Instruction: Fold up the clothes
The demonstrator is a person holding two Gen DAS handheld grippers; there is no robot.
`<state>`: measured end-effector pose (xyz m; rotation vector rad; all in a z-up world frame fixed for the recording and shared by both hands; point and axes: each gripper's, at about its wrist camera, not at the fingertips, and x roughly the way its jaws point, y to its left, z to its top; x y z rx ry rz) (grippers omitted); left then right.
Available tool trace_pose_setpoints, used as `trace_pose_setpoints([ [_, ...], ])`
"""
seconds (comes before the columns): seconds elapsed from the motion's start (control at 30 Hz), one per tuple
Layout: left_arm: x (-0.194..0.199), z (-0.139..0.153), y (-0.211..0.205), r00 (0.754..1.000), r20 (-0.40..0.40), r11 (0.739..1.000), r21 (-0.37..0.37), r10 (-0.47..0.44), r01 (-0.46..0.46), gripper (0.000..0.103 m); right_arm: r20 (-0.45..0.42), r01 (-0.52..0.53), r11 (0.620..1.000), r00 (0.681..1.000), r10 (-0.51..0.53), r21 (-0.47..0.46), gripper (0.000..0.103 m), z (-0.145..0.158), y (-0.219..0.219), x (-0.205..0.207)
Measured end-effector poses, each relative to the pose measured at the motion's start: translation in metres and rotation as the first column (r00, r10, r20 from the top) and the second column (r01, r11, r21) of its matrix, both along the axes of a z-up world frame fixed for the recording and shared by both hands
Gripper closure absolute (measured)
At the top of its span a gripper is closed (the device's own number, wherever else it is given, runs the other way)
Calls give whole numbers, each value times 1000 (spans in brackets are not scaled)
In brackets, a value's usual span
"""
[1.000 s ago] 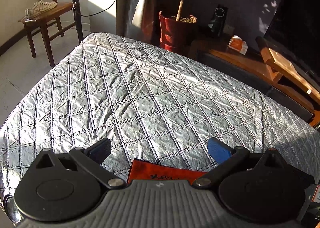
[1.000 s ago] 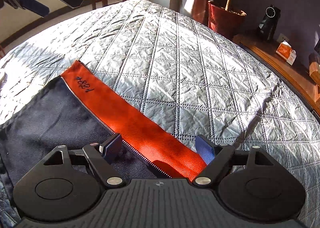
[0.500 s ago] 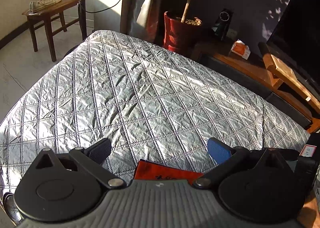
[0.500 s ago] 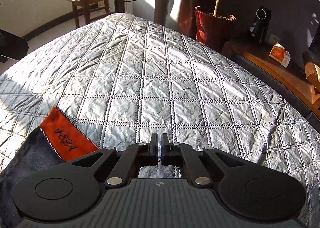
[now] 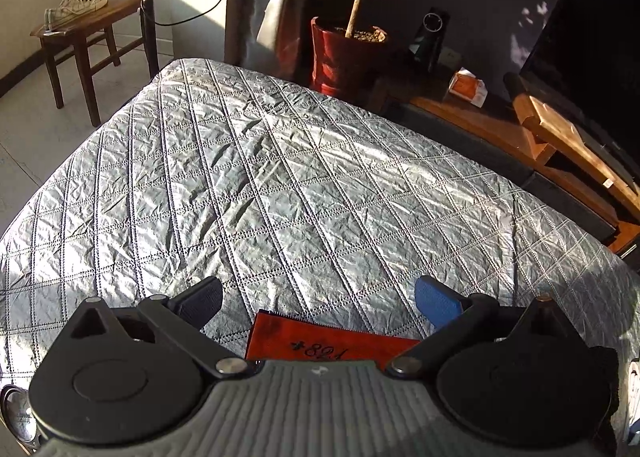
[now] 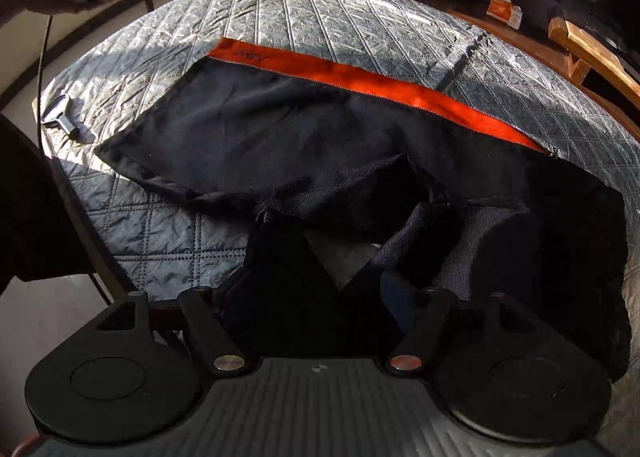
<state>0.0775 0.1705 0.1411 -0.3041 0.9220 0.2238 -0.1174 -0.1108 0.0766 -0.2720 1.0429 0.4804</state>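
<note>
On quilt [image 5: 280, 185] — left tool [image 5: 318, 299] agape over orange strip [image 5: 328, 341] | right tool [image 6: 316, 293] spread; only its view shows dark garment [image 6: 280, 137].

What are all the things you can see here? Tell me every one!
Dark navy garment with orange zipper band: one, navy and orange, spread on the quilt.
Silver quilted cover: one, silver-grey, over the table.
Wooden chair: one, brown, far left on the floor.
White sneakers: one pair, on the chair seat.
Red plant pot: one, behind the quilt.
Orange-and-white box: one, on the wooden shelf at right.
Dark screen: one, black, far right.
Left gripper: open, above the orange band's end.
Right gripper: open, at the garment's near edge.
</note>
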Motion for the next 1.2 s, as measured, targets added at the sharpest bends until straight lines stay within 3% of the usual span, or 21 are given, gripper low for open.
trace_pose_setpoints([
  [0.07,2,-4,-9,1000,-13,1000,8,-14,14,1,-3,28,1000,1000,-28,3,31,-11,5,-8],
  [0.17,2,-8,-23,998,-27,998,27,-55,56,1,8,20,999,1000,-20,-30,47,-21,16,-19],
  [0.2,2,-8,-27,997,-27,997,34,-69,69,1,16,-5,998,1000,6,-55,74,-23,20,-24],
  [0.23,1,-6,-30,997,-22,996,39,-79,80,1,24,-29,996,999,31,-81,91,-24,25,-30],
  [0.27,1,-5,-31,996,-17,995,43,-86,87,1,25,-46,995,998,49,-89,97,-23,26,-36],
  [0.5,-1,-1,-23,998,-9,998,11,-68,68,1,16,-112,993,994,112,34,97,26,14,-74],
  [0.57,-1,-1,-21,998,-7,998,-5,-65,65,1,32,-104,988,994,101,112,97,46,14,-72],
  [0.67,-2,0,-22,997,-5,997,-2,-72,72,1,66,-129,961,991,116,246,97,70,28,-57],
  [0.8,-1,1,-16,998,-4,998,-16,-63,63,1,48,-300,906,953,300,300,97,71,58,-64],
  [0.97,-2,4,-10,999,6,998,-28,-50,50,1,-62,-238,865,954,294,441,97,81,35,-108],
  [1.1,-2,2,-12,999,3,998,-32,-53,53,1,-10,-236,869,964,267,435,97,121,3,-140],
  [1.17,-1,-1,-15,998,-10,998,-37,-58,57,1,50,-221,891,974,220,396,96,143,-11,-148],
  [1.2,0,-3,-16,998,-15,997,-42,-58,57,1,76,-171,919,985,155,354,80,148,-19,-146],
])
